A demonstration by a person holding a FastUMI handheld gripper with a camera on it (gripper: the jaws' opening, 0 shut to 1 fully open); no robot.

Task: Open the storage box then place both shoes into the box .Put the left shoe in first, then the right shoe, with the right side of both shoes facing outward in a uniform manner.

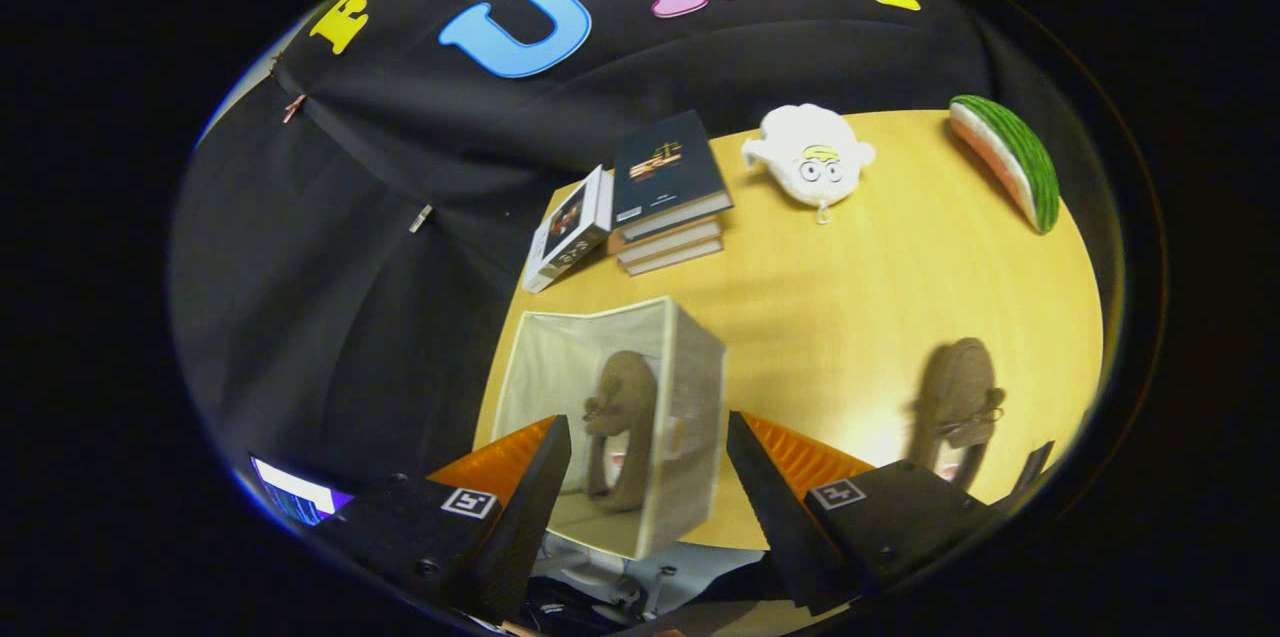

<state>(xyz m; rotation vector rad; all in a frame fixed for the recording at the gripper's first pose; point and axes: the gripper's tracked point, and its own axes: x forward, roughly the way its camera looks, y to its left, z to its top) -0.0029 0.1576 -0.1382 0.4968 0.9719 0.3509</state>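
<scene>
A pale fabric storage box (690, 397) stands open on the wooden table (860, 317), just ahead of my fingers. One tan suede shoe (620, 427) stands on its side inside the box. The other tan shoe (960, 407) lies on the table to the right of the box, beyond my right finger. My gripper (650, 507) hovers above the box's near edge, open, with nothing between its fingers; the boxed shoe shows through the gap.
A stack of books (665, 192) and a slim white box (570, 237) sit beyond the storage box. A white plush toy (810, 157) and a watermelon-slice toy (1010, 157) lie at the table's far side. Black cloth hangs to the left.
</scene>
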